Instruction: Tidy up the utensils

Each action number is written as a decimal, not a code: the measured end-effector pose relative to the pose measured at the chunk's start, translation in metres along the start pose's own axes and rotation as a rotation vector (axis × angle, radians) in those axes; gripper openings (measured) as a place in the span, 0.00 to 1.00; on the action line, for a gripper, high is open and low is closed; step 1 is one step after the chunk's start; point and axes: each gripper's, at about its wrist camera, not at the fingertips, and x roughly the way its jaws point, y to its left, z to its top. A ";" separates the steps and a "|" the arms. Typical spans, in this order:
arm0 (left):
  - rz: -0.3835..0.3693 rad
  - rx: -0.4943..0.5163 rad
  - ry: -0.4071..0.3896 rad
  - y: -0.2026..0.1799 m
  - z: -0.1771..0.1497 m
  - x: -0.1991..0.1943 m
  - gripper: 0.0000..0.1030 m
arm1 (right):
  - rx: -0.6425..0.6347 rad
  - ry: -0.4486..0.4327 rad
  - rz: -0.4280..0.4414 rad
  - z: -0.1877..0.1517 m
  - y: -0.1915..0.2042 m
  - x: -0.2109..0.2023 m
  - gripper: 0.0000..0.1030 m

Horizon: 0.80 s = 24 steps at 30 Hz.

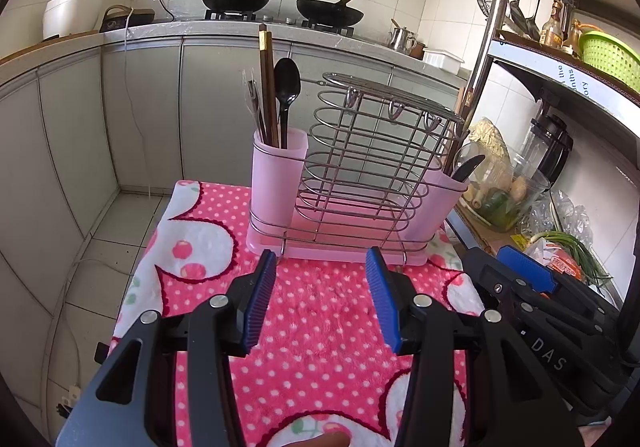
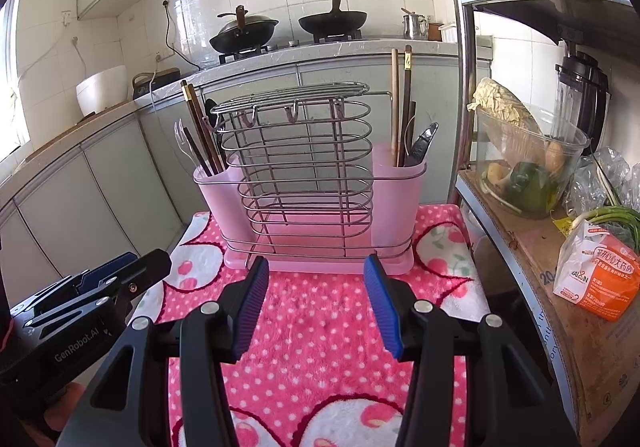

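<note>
Utensils stand sorted in the wire rack (image 2: 298,171), which sits at the far end of the pink dotted towel (image 2: 320,327) on our tabletop. Its left pink cup (image 1: 278,175) holds chopsticks (image 1: 267,87), a black spoon (image 1: 287,87) and what looks like a clear fork (image 2: 185,145); its right pink cup (image 2: 396,199) holds more chopsticks (image 2: 401,103). Our left hand-held gripper (image 1: 320,301) and right hand-held gripper (image 2: 316,307) hover over the towel just before the rack, jaws spread wide, holding nothing.
</note>
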 end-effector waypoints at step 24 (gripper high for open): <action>0.016 0.023 -0.019 -0.006 0.001 -0.002 0.46 | -0.015 -0.033 -0.020 0.009 0.003 -0.007 0.48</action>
